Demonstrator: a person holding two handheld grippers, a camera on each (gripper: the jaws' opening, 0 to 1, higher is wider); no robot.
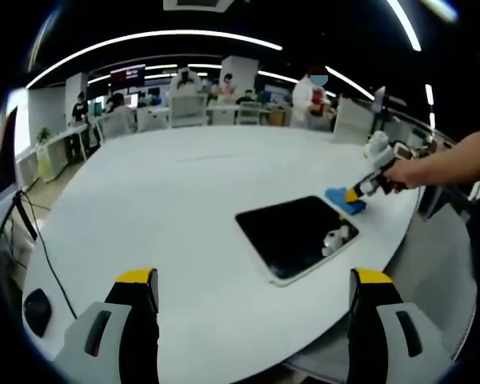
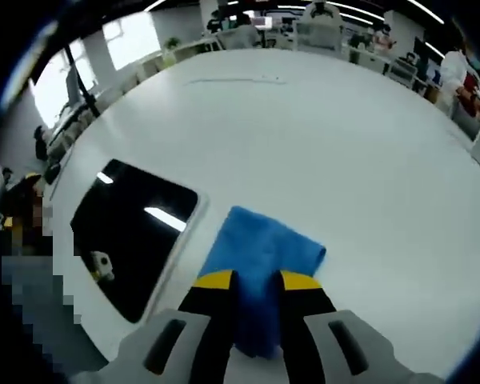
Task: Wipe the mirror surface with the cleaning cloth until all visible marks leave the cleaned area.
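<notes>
A dark rectangular mirror point(image 1: 296, 234) with a pale frame lies flat on the white round table point(image 1: 184, 208). A whitish patch point(image 1: 336, 238) shows near its right corner. Just past that corner lies the blue cleaning cloth point(image 1: 344, 200), with my right gripper point(image 1: 358, 193) on it, held by a person's hand. In the right gripper view the right gripper point(image 2: 258, 282) is shut on the near edge of the cloth point(image 2: 264, 240), which rests on the table beside the mirror point(image 2: 132, 228). My left gripper point(image 1: 254, 290) hovers open over the table's near edge, short of the mirror.
A black cable point(image 1: 40, 240) and a small dark object point(image 1: 36, 308) lie at the table's left edge. The table edge point(image 1: 400, 264) curves close to the mirror on the right. Desks, chairs and people point(image 1: 312, 96) fill the room beyond.
</notes>
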